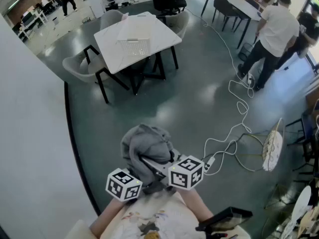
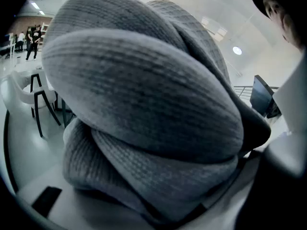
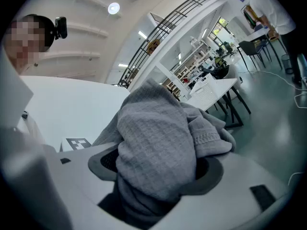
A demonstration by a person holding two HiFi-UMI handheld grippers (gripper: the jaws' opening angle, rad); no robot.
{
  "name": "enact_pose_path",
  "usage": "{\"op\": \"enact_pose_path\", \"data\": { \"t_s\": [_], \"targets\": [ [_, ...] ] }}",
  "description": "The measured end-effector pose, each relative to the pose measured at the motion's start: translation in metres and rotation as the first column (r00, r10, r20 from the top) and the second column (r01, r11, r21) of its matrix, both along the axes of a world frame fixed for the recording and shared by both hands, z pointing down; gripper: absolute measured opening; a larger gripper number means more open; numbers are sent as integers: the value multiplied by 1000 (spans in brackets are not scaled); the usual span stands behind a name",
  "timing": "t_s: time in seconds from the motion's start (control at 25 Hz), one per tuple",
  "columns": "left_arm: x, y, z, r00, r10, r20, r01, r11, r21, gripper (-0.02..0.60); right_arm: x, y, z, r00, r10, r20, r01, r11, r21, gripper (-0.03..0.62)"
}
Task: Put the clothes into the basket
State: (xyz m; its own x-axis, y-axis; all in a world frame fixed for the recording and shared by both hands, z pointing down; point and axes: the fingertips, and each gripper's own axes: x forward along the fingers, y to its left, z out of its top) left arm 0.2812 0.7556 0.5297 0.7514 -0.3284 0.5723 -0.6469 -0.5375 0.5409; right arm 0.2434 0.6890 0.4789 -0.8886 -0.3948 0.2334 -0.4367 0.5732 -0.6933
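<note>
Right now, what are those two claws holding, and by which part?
The left gripper and right gripper both clamp a bunched grey knit garment by its lower folds; exact part unclear.

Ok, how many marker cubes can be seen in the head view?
2. The left cube is near the bottom edge; the right cube is close beside it, below the grey garment. None seems hidden.

bright, even indoor light. round ceiling lamps (image 3: 113, 7) glow above the grey garment (image 3: 158, 152) in both gripper views, whose corners darken and whose edges bend. the garment's nearest folds look soft, shaded underneath. beyond the garment, the glossy floor (image 1: 199, 103) carries pale glare; shadows are faint.
</note>
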Motion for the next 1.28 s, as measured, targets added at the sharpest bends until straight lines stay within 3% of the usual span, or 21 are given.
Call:
{"op": "enact_pose_path", "data": {
  "t_s": [0.36, 0.72, 1.0, 1.28],
  "targets": [
    [-13, 4, 6, 1000, -12, 18, 12, 1000, -21, 279, -14, 4, 7, 1000, -17, 18, 18, 1000, -21, 322],
    [-38, 2, 11, 1000, -14, -9, 13, 999, -49, 279, -39, 1, 12, 1000, -15, 21, 17, 998, -58, 322],
    [-74, -17, 12, 999, -3, -36, 0, 998, -60, 279, -76, -19, 16, 1000, -1, -3, 1, 997, -76, 322],
    [-137, -47, 3, 998, 12, -55, -13, 1000, -27, 279, -138, -49, 6, 1000, 12, -16, -13, 999, -48, 322]
  ]
}}
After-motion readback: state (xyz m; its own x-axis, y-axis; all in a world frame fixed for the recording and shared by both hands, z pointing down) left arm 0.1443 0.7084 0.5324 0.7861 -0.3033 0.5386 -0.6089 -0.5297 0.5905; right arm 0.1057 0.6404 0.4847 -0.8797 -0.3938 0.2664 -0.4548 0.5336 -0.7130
